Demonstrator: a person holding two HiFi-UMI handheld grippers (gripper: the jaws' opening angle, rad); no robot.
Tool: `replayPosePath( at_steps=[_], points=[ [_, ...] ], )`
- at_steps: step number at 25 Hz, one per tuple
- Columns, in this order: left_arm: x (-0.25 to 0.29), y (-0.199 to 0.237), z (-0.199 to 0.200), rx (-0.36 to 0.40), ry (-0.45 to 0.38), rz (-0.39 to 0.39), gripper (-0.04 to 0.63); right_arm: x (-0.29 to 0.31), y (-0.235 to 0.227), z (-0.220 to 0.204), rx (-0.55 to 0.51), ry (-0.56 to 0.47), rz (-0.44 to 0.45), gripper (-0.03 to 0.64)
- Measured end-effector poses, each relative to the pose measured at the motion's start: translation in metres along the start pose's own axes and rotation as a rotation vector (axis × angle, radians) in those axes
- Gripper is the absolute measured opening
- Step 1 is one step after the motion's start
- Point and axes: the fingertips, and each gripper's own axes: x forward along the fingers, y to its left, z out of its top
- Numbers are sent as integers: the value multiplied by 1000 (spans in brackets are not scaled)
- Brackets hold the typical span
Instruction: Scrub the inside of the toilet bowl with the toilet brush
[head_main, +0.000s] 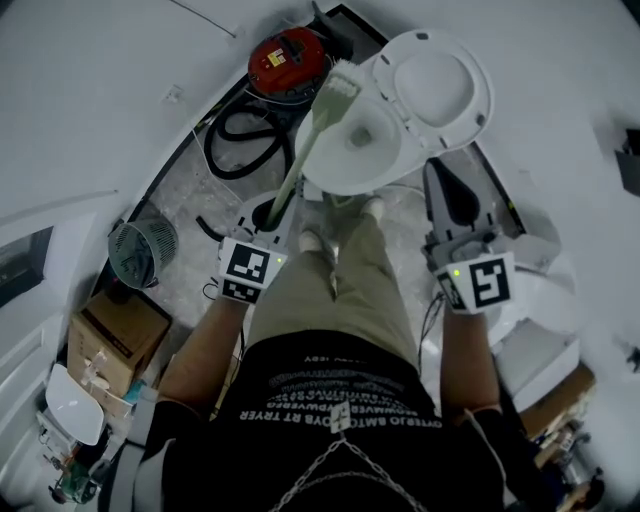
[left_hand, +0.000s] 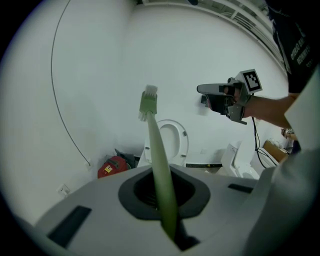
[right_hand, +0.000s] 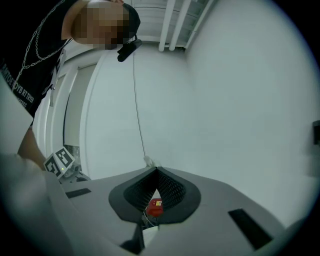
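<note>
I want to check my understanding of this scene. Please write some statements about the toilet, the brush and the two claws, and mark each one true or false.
1. The left claw is shut on the green handle of the toilet brush. True.
2. The toilet lid is closed over the bowl. False: the lid is raised and the bowl is open.
3. The right claw holds a sponge. False: it is shut with nothing between its jaws.
4. A red appliance with a black hose stands on the floor beside the toilet. True.
</note>
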Motion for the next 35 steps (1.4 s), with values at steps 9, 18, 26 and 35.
replayPosePath(
  at_steps=[9,18,26,35],
  points=[
    [47,1,-31,-25,51,-12,0,24,-19,-39,48,15,8,3],
    [84,2,-76,-63,111,1,0,45,-20,-75,75,18,53,3],
    [115,-4,-106,-94,146,-4,0,67,-16,-104,81,11,117,3],
    [151,-26,-147,-120,260,-18,0,68,-15,-161,124,54,164,3]
  ],
)
